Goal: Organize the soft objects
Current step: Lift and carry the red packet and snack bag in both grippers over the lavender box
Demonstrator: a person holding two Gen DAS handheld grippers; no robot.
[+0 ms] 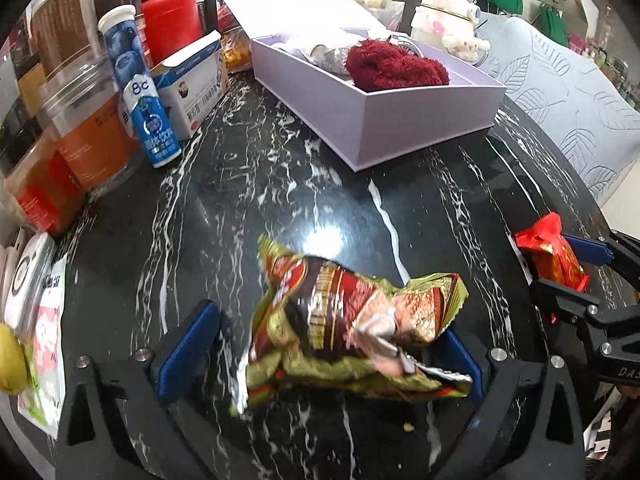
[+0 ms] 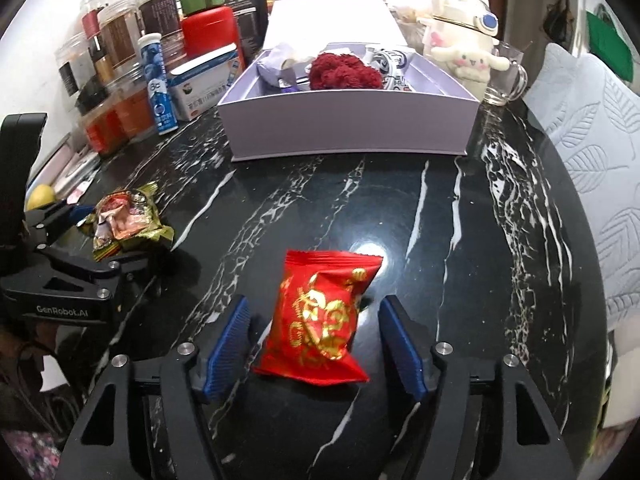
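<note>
Both tongs stand open over the black marble desk — the left gripper straddles a crumpled gold-and-red packet, the right gripper a red packet, pads clear — near the front edge.

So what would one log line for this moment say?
left gripper: open around green-gold snack bag | right gripper: open around red packet | both on black table | lilac box: not reached
</note>
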